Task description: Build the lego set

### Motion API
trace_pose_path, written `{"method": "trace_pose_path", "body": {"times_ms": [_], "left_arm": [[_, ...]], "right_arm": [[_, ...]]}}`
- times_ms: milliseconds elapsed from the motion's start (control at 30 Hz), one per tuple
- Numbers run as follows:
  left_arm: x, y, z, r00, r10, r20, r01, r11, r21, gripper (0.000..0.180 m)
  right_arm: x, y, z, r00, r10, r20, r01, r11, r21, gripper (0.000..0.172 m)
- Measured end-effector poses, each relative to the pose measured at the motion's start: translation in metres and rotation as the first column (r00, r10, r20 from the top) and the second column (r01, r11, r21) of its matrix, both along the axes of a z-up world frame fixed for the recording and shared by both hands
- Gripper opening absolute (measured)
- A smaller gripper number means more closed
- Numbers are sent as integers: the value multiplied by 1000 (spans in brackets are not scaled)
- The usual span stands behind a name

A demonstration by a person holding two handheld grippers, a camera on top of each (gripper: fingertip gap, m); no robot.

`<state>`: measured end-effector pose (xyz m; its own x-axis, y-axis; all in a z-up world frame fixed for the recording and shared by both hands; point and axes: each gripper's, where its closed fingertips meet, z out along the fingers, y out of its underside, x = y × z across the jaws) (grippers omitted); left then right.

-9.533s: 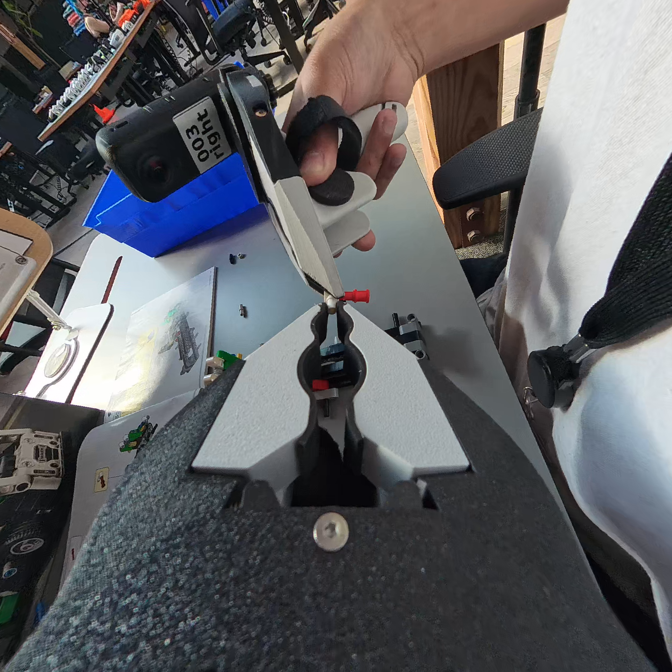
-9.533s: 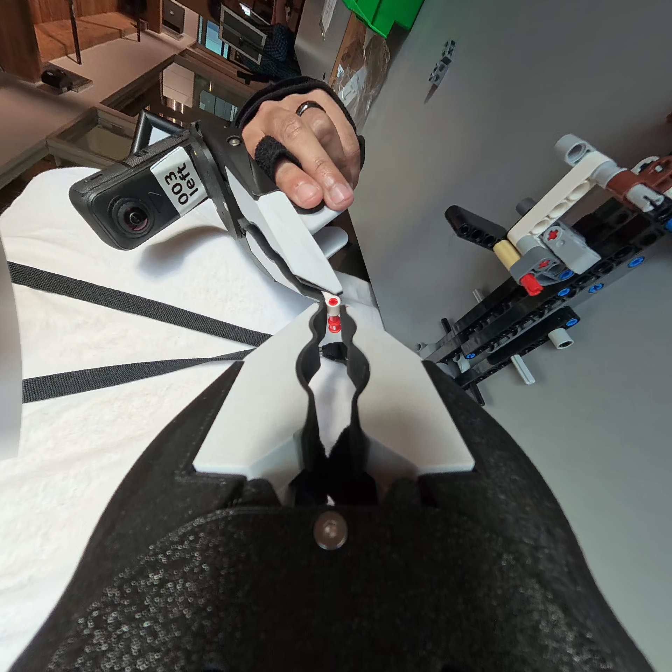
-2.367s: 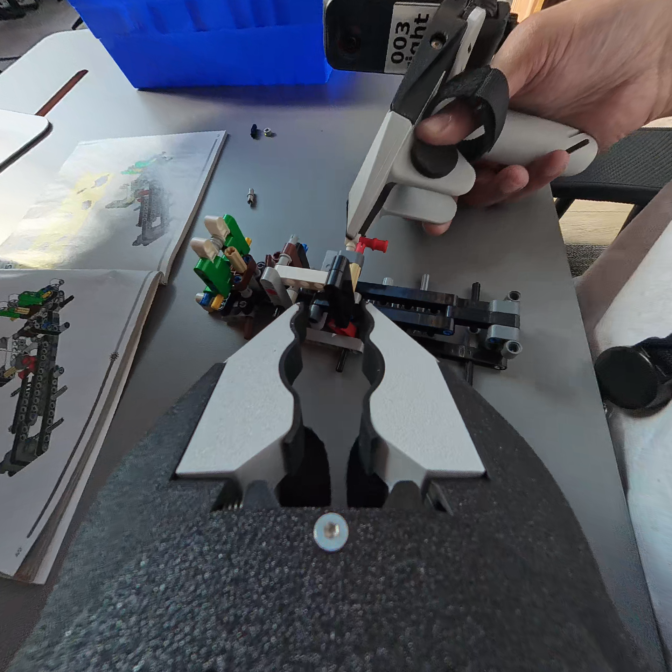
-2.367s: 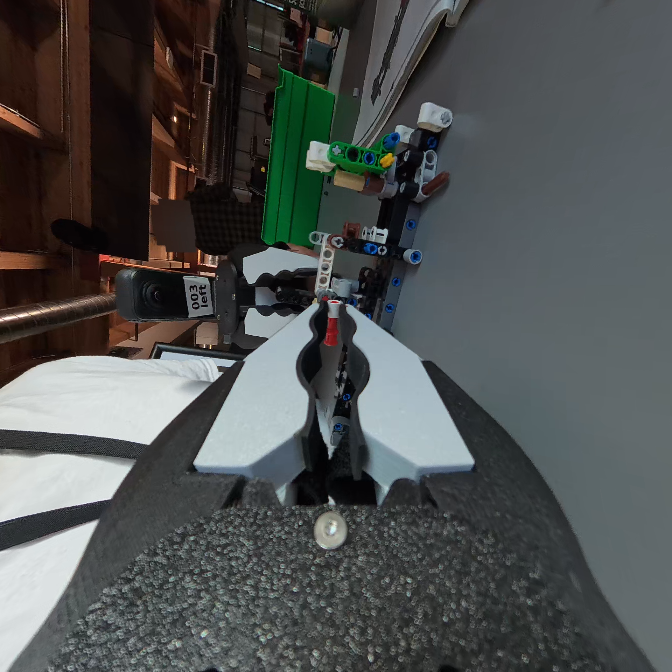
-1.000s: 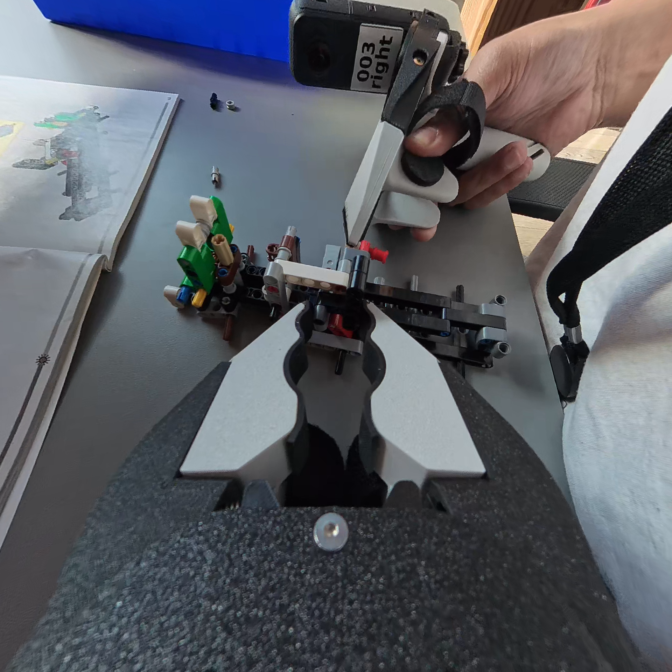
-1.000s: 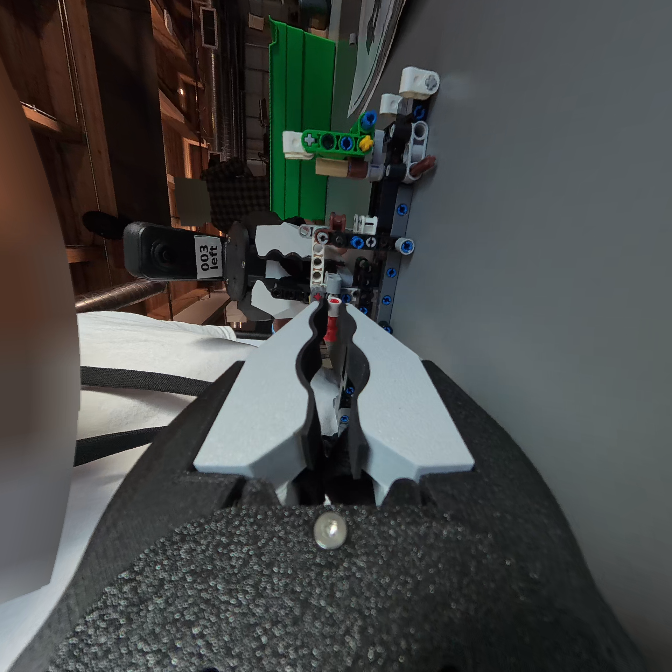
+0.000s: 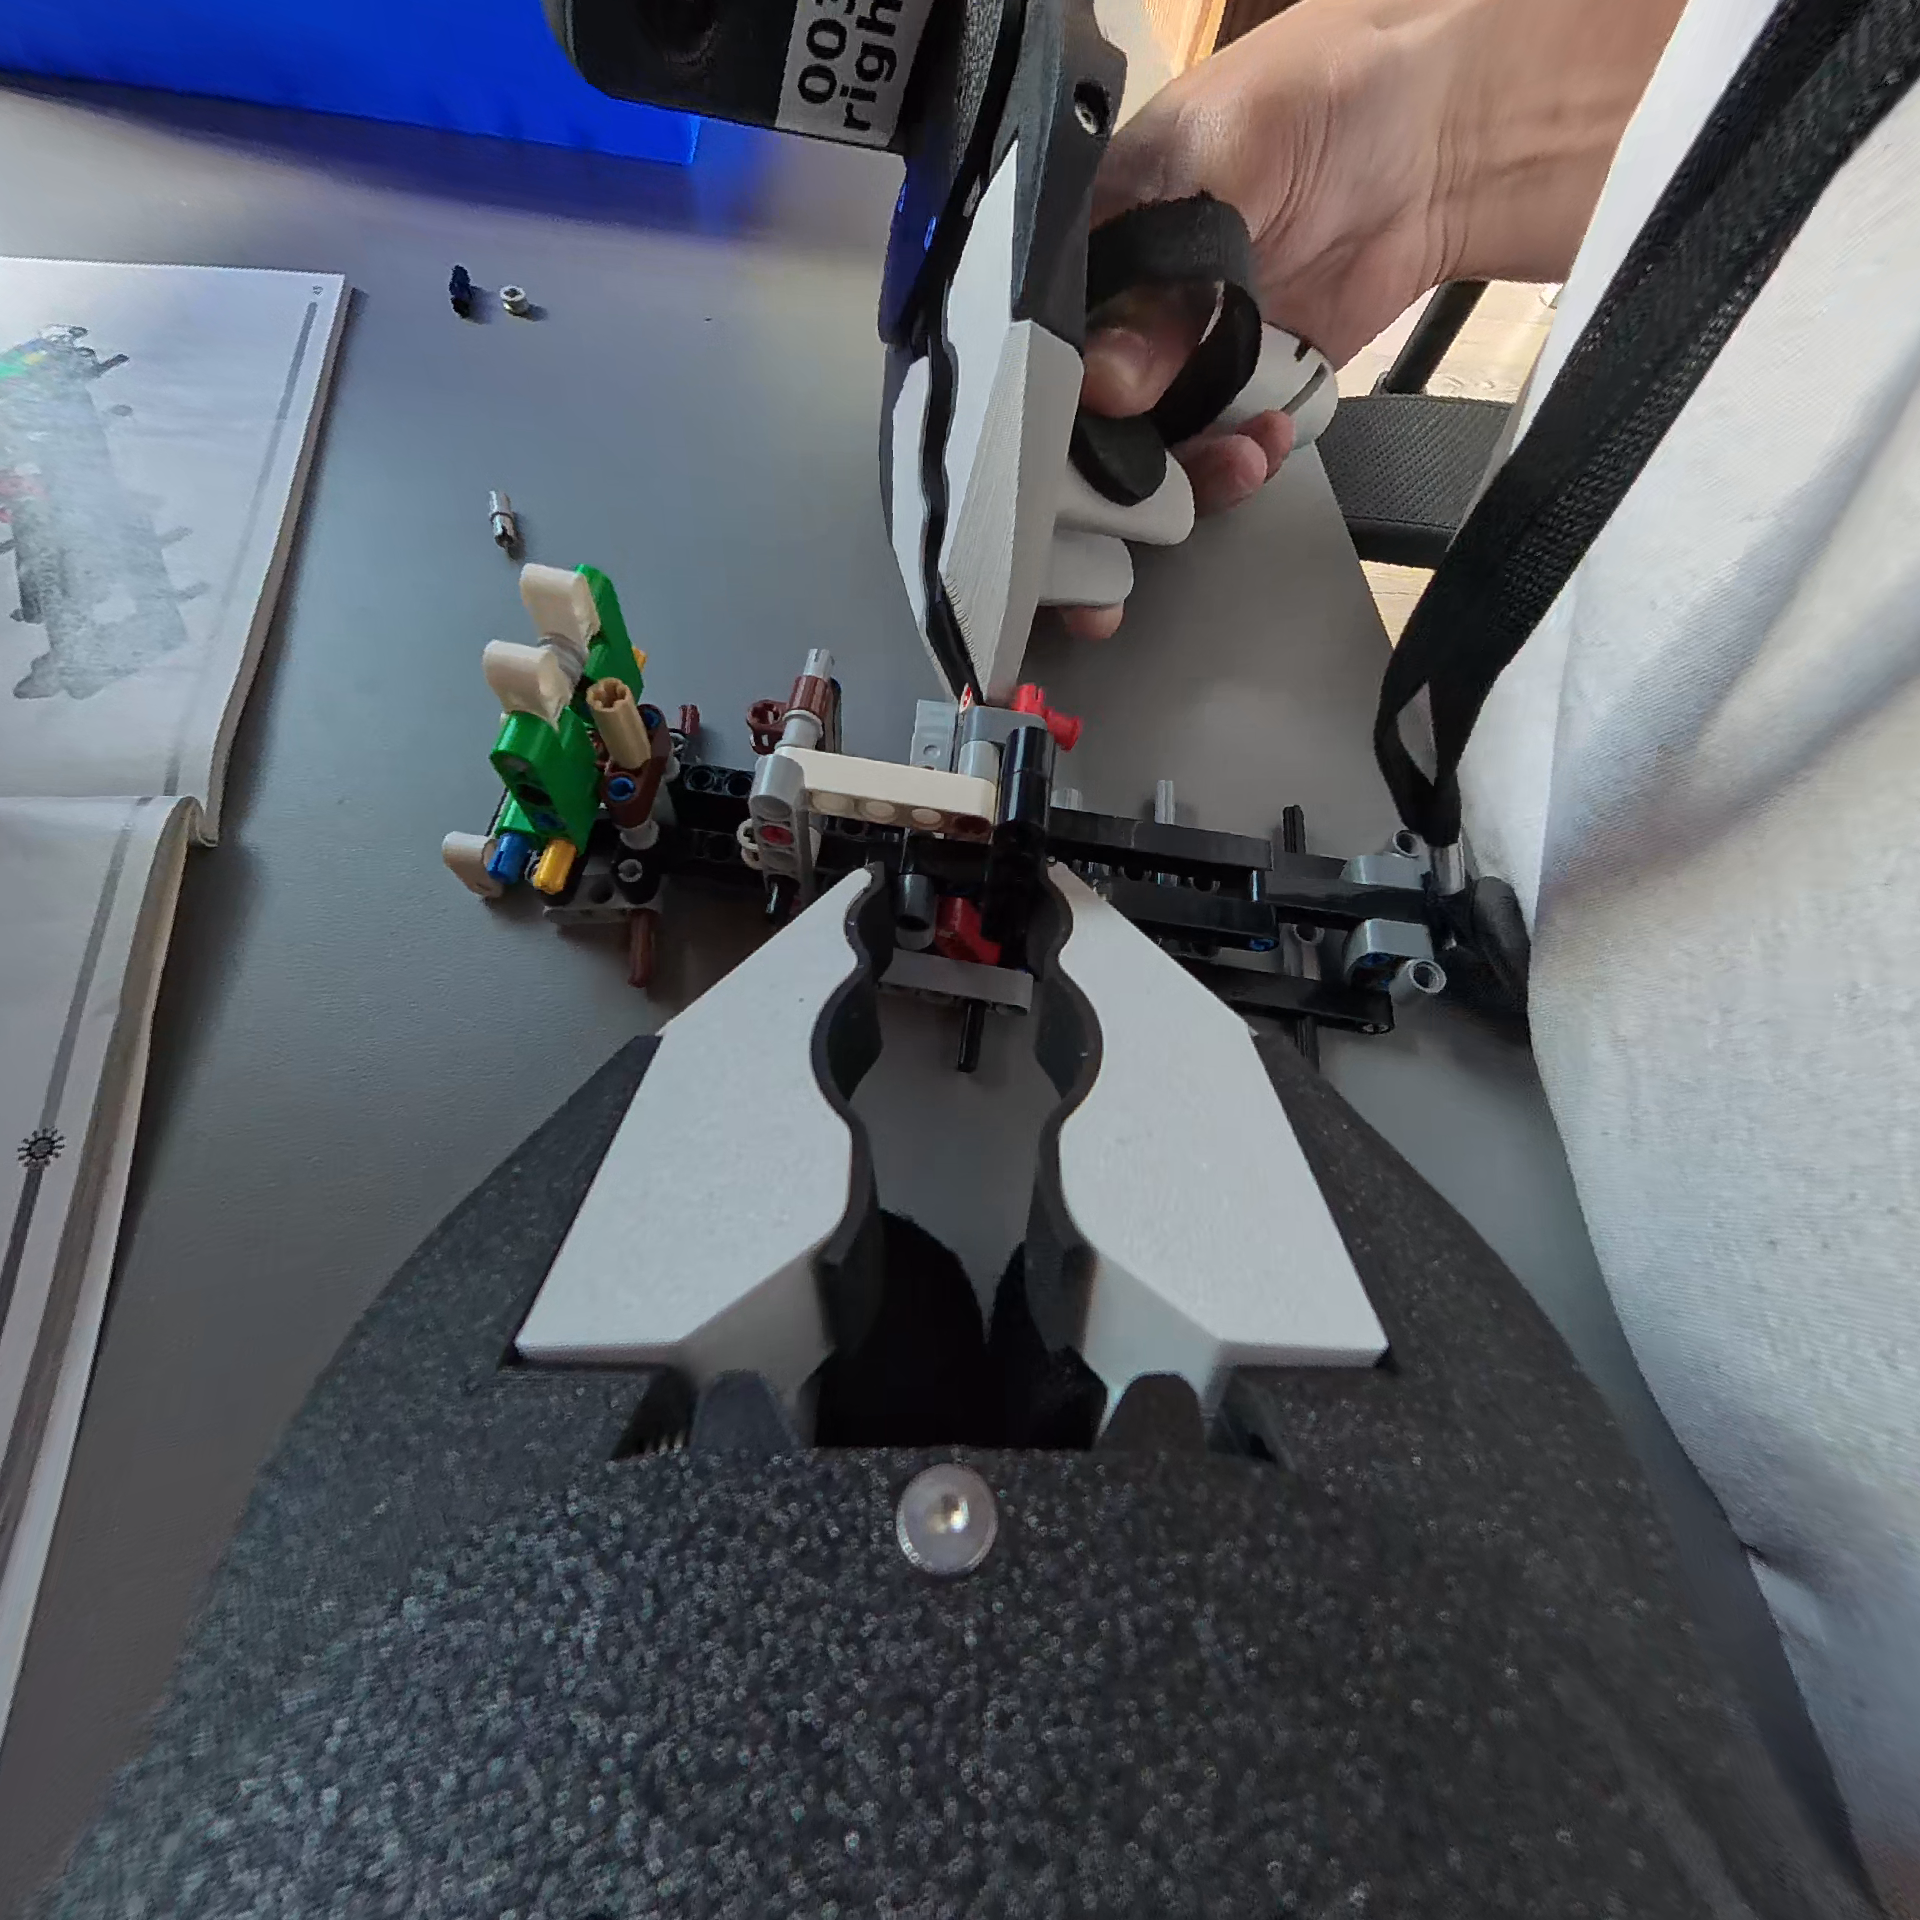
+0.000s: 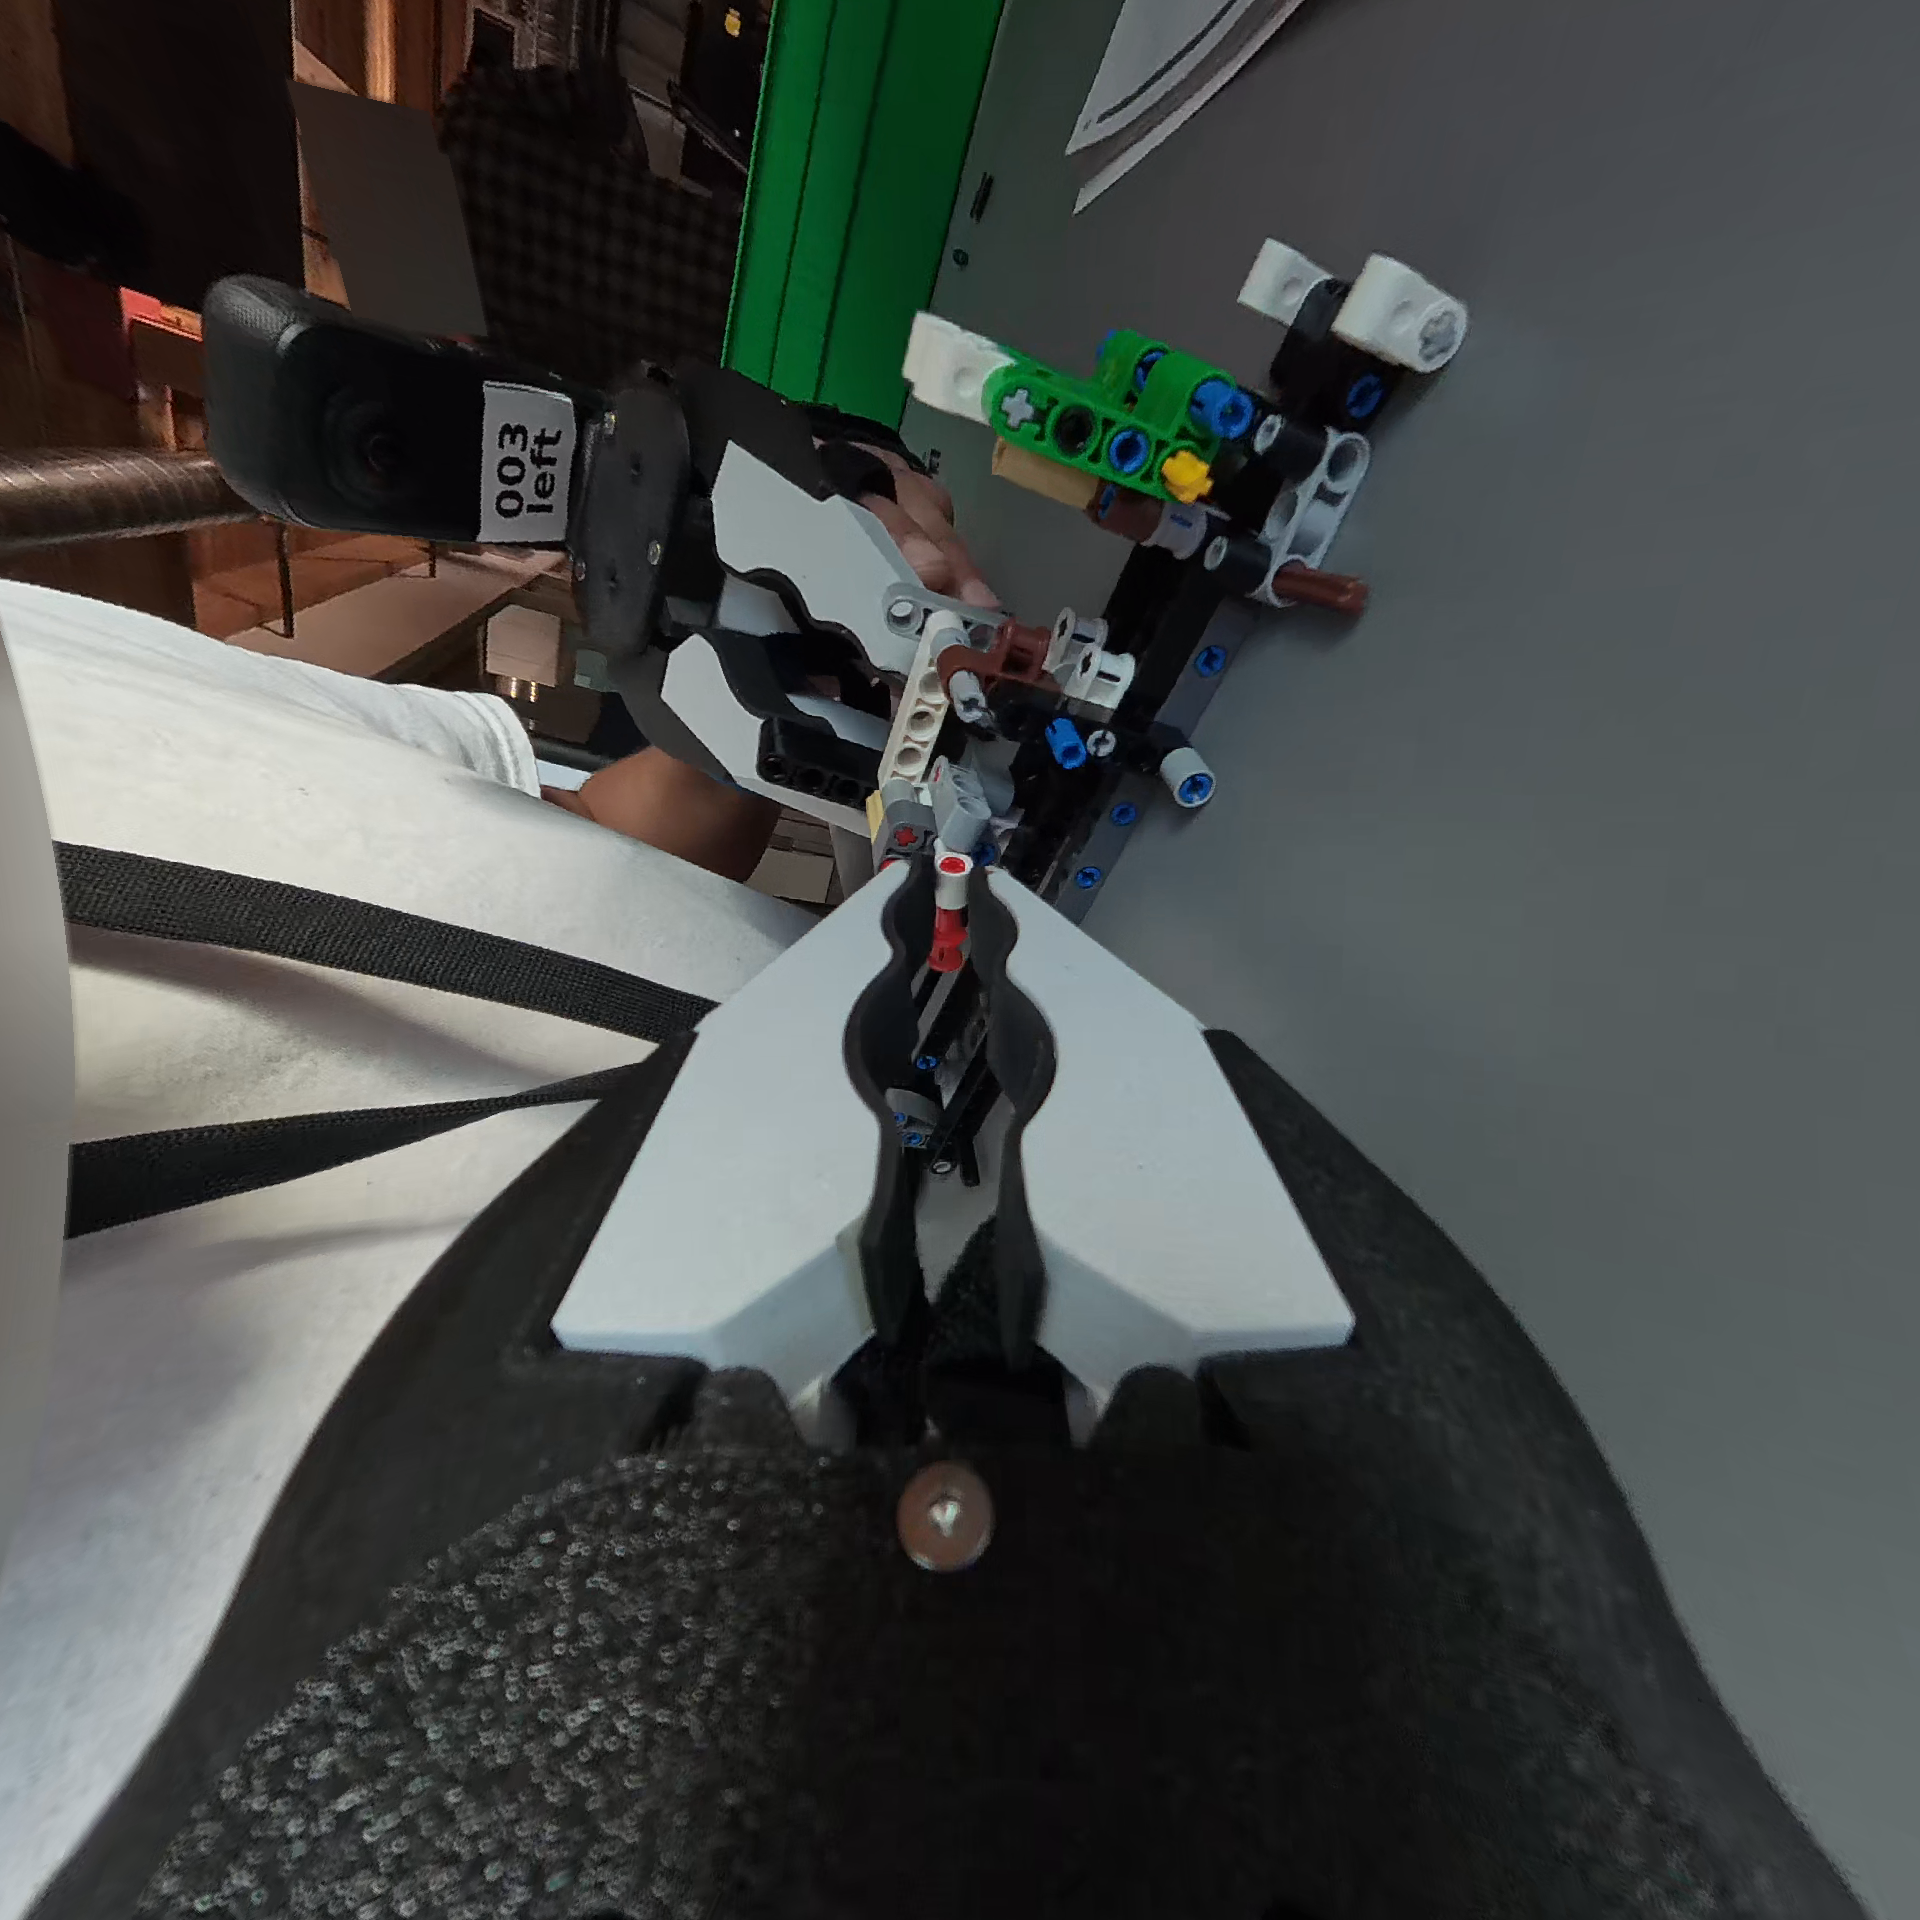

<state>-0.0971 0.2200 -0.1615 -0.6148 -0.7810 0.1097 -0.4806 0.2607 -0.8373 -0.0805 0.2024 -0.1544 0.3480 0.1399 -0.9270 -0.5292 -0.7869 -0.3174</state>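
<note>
A brick model (image 7: 883, 795) of black beams with white, grey, green and brown parts lies on the grey table (image 7: 623, 416). My left gripper (image 7: 961, 894) is shut on the model's middle, its pads pressed on a cluster of black, red and grey parts. My right gripper (image 8: 948, 883) is shut on a red pin with a pale sleeve (image 8: 948, 904). It holds the pin's tip against a grey connector (image 8: 961, 805) on top of the model. In the left wrist view the right gripper (image 7: 987, 691) comes down from above, and the red pin (image 7: 1044, 712) sticks out beside its tips.
A blue bin (image 7: 312, 62) stands at the table's far edge, an open instruction booklet (image 7: 135, 520) at the left. Small loose pins (image 7: 504, 520) lie behind the model. A green bin (image 8: 852, 187) stands beyond it. A person's white shirt (image 7: 1714, 935) and a chair (image 7: 1423, 468) are at the right. Less than 4 cm separates the two grippers' tips.
My right gripper has tilted more upright and come closer over the model, with the red pin still in it at the grey connector. My left gripper has kept its hold on the model.
</note>
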Motion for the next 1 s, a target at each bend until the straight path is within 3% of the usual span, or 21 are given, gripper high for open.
{"method": "trace_pose_path", "body": {"times_ms": [267,1000], "left_arm": [[1,1,0,1000,16,15,-16,1000,16,22],[2,2,0,999,35,-4,-35,999,-8,23]], "right_arm": [[2,3,0,975,-27,-219,-6,989,-150,5],[4,5,0,987,-37,-155,20,994,-109,5]]}}
